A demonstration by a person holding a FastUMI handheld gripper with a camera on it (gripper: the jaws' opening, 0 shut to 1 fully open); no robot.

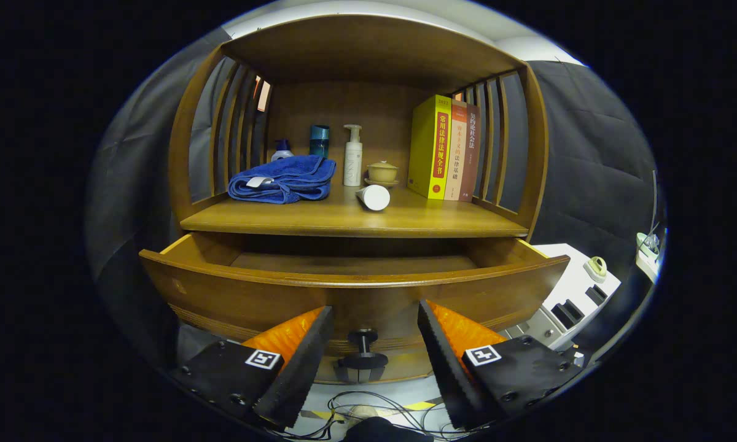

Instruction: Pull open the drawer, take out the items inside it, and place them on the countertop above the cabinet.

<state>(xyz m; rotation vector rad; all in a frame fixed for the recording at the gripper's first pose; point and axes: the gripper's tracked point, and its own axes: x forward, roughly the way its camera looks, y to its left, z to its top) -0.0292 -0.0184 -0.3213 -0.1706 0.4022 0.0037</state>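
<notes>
Claw (374, 344): spread wide, nothing pinched; the knob (362, 356) is seen between the fingers, untouched.
Drawer (356, 291): pulled out; the visible floor looks bare, the front part is hidden by its wall.
Surface (350, 218): towel (282, 179), tube (373, 197), bottles and books are kept toward the back, so the front strip is left free for placing.

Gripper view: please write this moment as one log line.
brown wooden drawer: open | hand-held gripper: open, dark round knob between fingers, untouched
</notes>
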